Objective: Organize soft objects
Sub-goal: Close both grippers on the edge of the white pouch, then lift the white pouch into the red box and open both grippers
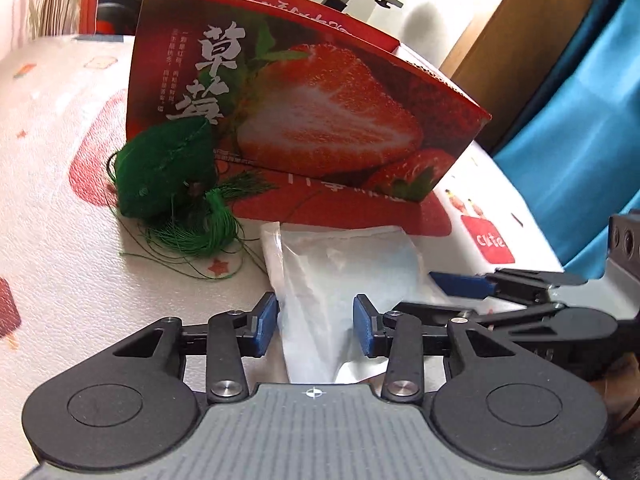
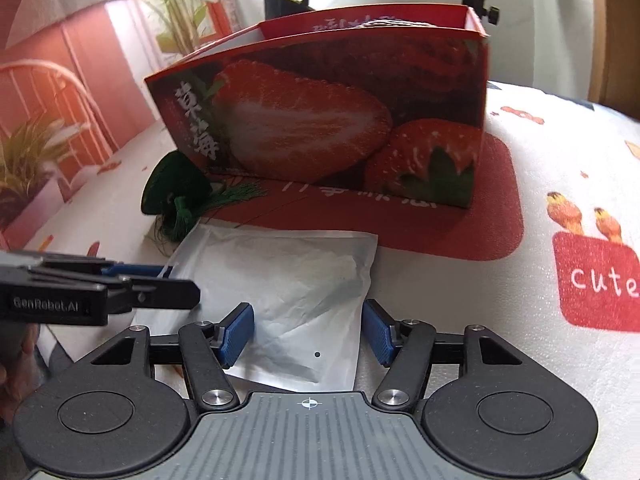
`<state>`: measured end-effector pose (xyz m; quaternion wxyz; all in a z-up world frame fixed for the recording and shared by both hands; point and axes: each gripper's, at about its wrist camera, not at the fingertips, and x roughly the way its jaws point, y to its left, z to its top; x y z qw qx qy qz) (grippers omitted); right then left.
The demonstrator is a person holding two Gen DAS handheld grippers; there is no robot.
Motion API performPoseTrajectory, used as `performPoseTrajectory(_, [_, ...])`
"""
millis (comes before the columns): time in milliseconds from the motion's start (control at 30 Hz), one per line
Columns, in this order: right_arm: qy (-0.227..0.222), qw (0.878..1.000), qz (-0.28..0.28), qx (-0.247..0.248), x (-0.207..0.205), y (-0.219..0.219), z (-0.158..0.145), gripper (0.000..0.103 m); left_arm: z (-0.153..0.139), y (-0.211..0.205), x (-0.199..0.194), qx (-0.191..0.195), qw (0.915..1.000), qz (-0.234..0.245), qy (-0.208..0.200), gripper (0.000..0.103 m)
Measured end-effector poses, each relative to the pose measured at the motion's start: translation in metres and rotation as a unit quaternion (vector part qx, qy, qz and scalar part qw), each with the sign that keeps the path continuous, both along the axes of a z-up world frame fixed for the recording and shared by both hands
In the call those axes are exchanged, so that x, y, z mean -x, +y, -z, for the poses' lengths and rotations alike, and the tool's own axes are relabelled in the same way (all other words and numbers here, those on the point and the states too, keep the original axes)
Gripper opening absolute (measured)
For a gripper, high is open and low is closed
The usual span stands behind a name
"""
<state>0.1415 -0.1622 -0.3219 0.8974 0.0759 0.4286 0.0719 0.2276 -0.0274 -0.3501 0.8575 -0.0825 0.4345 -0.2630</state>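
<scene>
Left gripper (image 1: 315,322): jaws part open, astride the near end of the bag, pads just clear of the film, no grip seen
Right gripper (image 2: 308,330): jaws about half open, over the bag's near right corner, pads not pressing it
Bag (image 2: 280,292): clear plastic, crumpled, flat on the table just in front of the box
Box (image 1: 304,92): red strawberry carton, upright, top open, contents too hidden to tell
Pouch (image 1: 168,172): green, tasselled, on the table against the box's left corner, just beside the bag
Table (image 2: 560,152): covered by white cloth with red prints
</scene>
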Motion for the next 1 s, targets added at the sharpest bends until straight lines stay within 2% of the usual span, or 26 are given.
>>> performPoseTrajectory(67, [0.006,1.0,-0.016,-0.004,-0.001,0.007,-0.001,0.057,0.0,0.0,0.001,0.002,1.0,0.003,0.003,0.043])
performPoseTrajectory(200, [0.012,0.998,-0.014,-0.054,0.002,0.007,-0.002,0.051,-0.002,-0.001,0.004,0.004,0.9999,0.008,0.007,0.044])
performPoseTrajectory(333, [0.015,0.999,-0.011,-0.047,0.004,0.008,-0.004,0.046,-0.007,0.003,0.006,0.011,0.9999,0.003,0.003,0.044])
performPoseTrajectory(600, [0.001,0.999,-0.019,-0.043,0.01,0.014,-0.019,0.046,-0.028,0.008,0.013,0.014,0.9997,0.001,-0.022,0.044])
performPoseTrajectory(800, [-0.043,0.998,-0.024,-0.036,0.016,0.017,-0.051,0.046,-0.063,0.015,0.016,0.037,0.9975,0.004,-0.06,0.044])
performPoseTrajectory(1000, [-0.109,0.993,-0.036,-0.017,0.015,0.019,-0.099,0.046,-0.104,0.017,0.016,0.055,0.9921,0.009,-0.112,0.044])
